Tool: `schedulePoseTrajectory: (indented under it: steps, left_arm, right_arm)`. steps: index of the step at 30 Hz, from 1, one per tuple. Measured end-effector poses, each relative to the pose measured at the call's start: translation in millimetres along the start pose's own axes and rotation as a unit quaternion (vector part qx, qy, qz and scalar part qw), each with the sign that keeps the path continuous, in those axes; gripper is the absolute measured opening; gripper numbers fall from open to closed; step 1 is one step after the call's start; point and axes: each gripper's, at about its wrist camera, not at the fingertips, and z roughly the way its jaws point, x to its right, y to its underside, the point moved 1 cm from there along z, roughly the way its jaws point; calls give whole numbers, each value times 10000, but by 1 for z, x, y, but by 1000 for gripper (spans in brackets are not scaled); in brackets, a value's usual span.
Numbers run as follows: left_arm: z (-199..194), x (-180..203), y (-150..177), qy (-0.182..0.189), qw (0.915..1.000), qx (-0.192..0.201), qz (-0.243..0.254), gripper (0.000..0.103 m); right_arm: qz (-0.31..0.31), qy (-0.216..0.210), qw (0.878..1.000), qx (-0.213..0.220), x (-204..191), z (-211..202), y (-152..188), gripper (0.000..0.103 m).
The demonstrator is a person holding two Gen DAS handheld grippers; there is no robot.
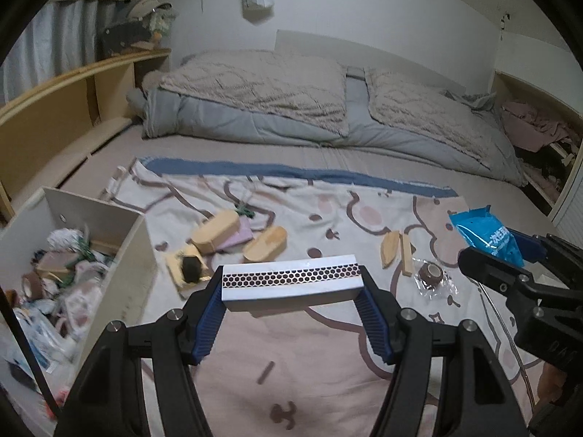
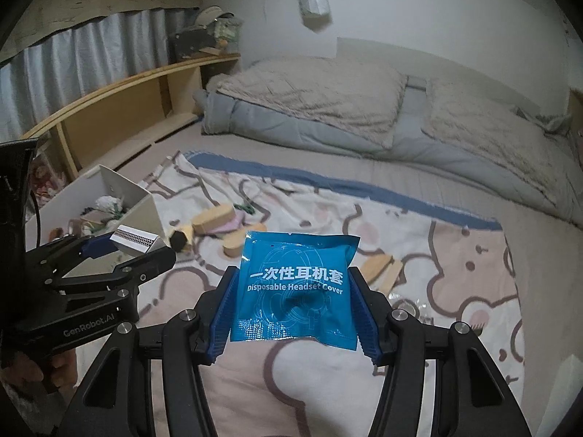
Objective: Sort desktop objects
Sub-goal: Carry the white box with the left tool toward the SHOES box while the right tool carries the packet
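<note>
The left gripper pinches a white rectangular matchbox with a honeycomb striking strip by its two short ends, so the box's long axis runs straight across between the blue ribbed pads. The right gripper is clamped on a flat blue foil sachet printed "Disposable Headset Cover", gripped at its side edges and standing upright between the fingers. Both loads hang clear above the patterned pink and cream blanket spread on the bed. The open white box already full of sorted oddments lies to the left, just beside the left gripper and well apart from the right one, so the matchbox looks the nearer load to drop; the sachet would have to cross over. The box's near wall stands between the matchbox and its interior and must be cleared. Unsorted on the blanket are rounded wooden blocks, thin wooden strips and a brown tape roll in clear wrap.
</note>
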Motion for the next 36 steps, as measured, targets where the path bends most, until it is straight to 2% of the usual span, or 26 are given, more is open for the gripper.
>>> schedulePoseTrajectory:
  steps: [5, 16, 21, 29, 36]
  left_arm:
    - [-26, -18, -11, -90, 9998, 154, 115, 66]
    - [-82, -70, -32, -340, 9982, 471, 169, 66]
    - [-105, -99, -43, -480, 9971, 565, 140, 66]
    - [-127, -140, -46, -689, 9954, 647, 161, 66]
    - [-124, -177, -48, -688, 9960, 562, -48, 66]
  right_arm:
    - [59, -191, 9998, 99, -17, -14, -16, 58]
    - [-182, -272, 9989, 348, -69, -45, -44, 58]
    - [-99, -479, 9979, 416, -89, -56, -53, 58]
    - [-175, -571, 9973, 426, -119, -61, -61, 58]
    - [-49, -679, 9967, 449, -144, -56, -62, 58]
